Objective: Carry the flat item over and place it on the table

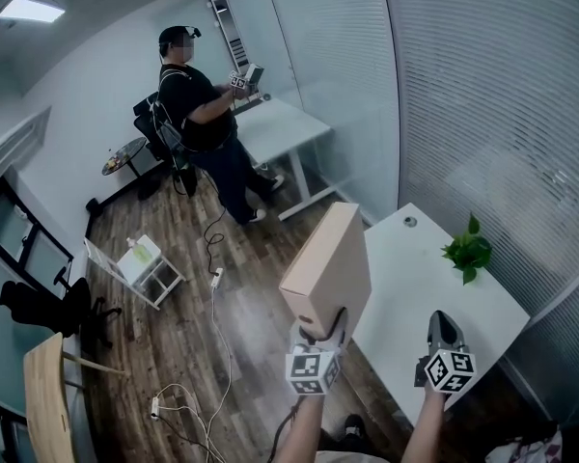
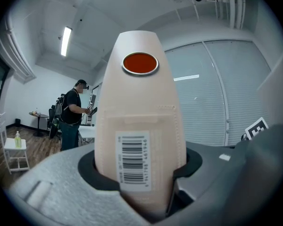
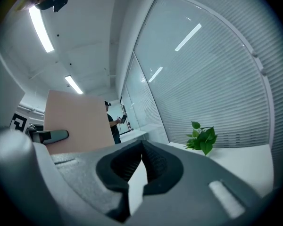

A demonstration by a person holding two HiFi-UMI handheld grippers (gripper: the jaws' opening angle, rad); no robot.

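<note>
My left gripper [image 1: 320, 336] has its jaws wide apart, and they squeeze the bottom end of a flat box [image 1: 328, 268]. The box is pale pinkish tan. It stands up on its thin edge and points away from me. In the left gripper view I see the narrow end of it, with a white barcode label [image 2: 132, 161] low down between the jaws and a round red sticker [image 2: 140, 63] near the top.

The box is up in the air, not on the table. In the head view it hangs over the wood floor [image 1: 174, 336], just beside the near left edge of the white table [image 1: 415, 278].

My right gripper [image 1: 444, 331] is over the table, to the right of the box. Its jaws are closed with the tips together, and there is nothing in them. It does not touch the box.

A small green plant [image 1: 468, 251] sits on the table near the far side, by the wall of blinds.

Far across the room a person [image 1: 198, 114] in dark clothes stands at another white table [image 1: 280, 128]. A little white shelf [image 1: 145, 268] stands on the floor, well apart from me.
</note>
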